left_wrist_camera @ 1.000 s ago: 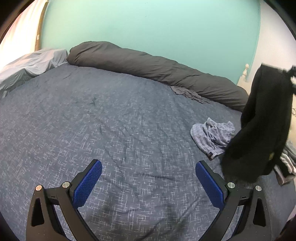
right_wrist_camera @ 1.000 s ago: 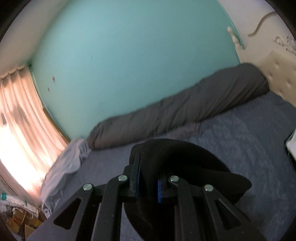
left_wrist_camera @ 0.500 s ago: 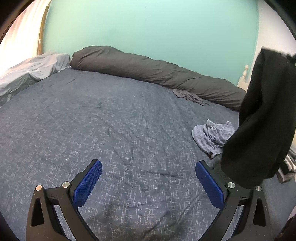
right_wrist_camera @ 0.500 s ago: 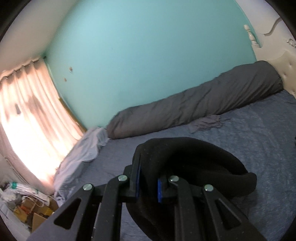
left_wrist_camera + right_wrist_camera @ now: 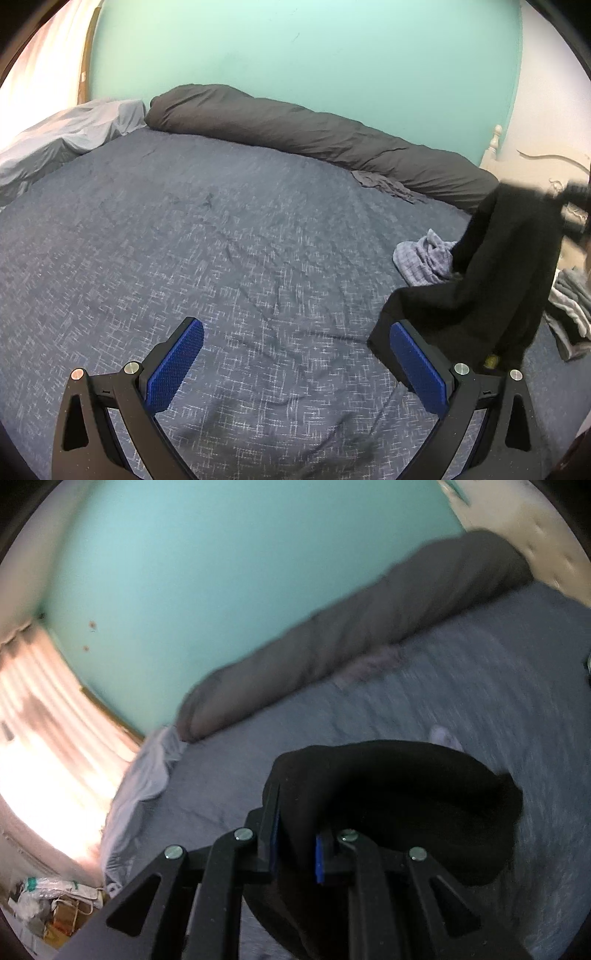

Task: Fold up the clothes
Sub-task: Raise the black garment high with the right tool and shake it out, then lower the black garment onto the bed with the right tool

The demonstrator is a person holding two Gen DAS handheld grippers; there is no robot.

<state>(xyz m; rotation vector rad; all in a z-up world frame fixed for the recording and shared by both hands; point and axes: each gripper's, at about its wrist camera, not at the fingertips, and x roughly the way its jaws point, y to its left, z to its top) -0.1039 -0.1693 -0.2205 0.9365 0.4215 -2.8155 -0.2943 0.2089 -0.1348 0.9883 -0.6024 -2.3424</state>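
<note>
The black fabric garment (image 5: 391, 797) is pinched between the blue pads of the right gripper (image 5: 297, 849), angled down over the blue patterned bedspread (image 5: 229, 258), its jaws just eased slightly wider, while the left gripper (image 5: 295, 369) is held wide apart, empty, tilted downward.

We can't make out the right gripper (image 5: 576, 206), blurred at the edge; the black garment (image 5: 491, 280) hides the checked cloth's (image 5: 424, 258) far side.
</note>
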